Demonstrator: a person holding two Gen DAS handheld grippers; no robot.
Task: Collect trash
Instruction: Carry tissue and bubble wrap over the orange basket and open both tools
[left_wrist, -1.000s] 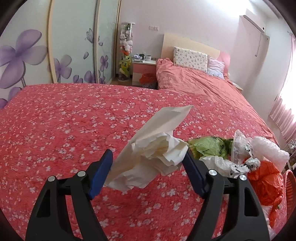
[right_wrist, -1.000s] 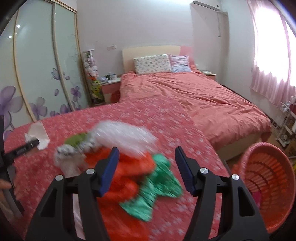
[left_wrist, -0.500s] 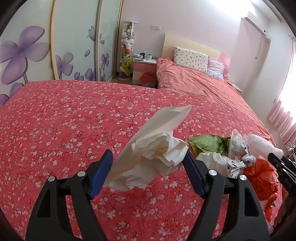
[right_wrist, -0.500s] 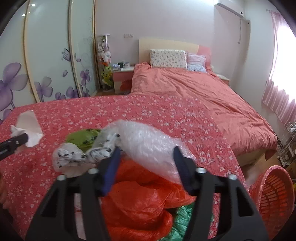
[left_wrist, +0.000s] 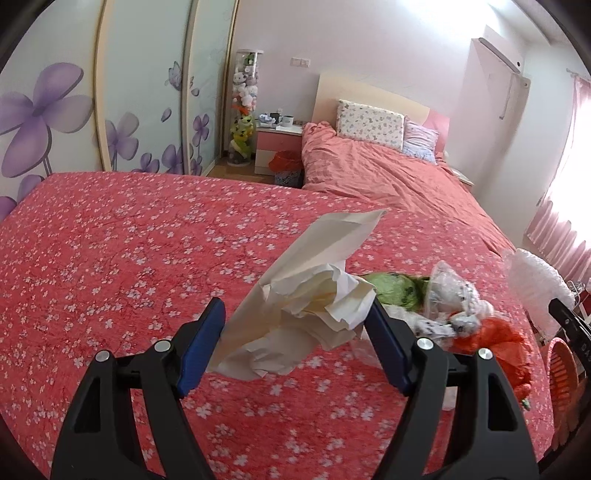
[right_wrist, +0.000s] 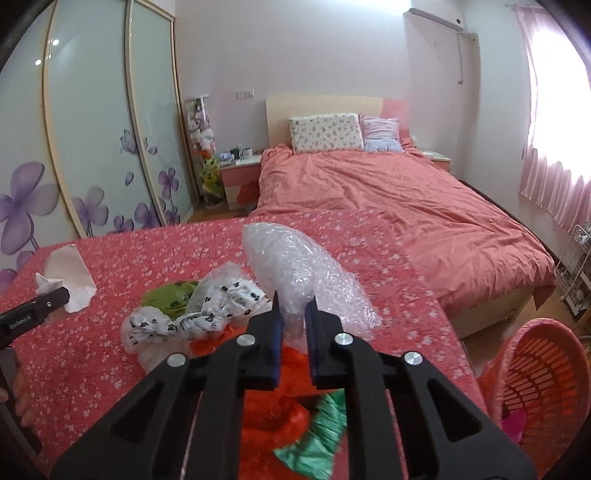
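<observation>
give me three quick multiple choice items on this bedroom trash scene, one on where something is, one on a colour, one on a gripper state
1. Where is the laundry basket?
A. on the far bed
B. on the floor beside the flowered bedspread
C. on the nightstand

2. What colour is the bag just under the right gripper?
A. orange
B. blue
C. black

3. What does the left gripper hold?
A. nothing
B. bubble wrap
C. crumpled white paper

Answers: 1 B, it stands low past the bedspread's edge. 2 A, the orange bag lies below the jaws closing on the bubble wrap. 3 C, the crumpled white paper sits between its pads.
</observation>
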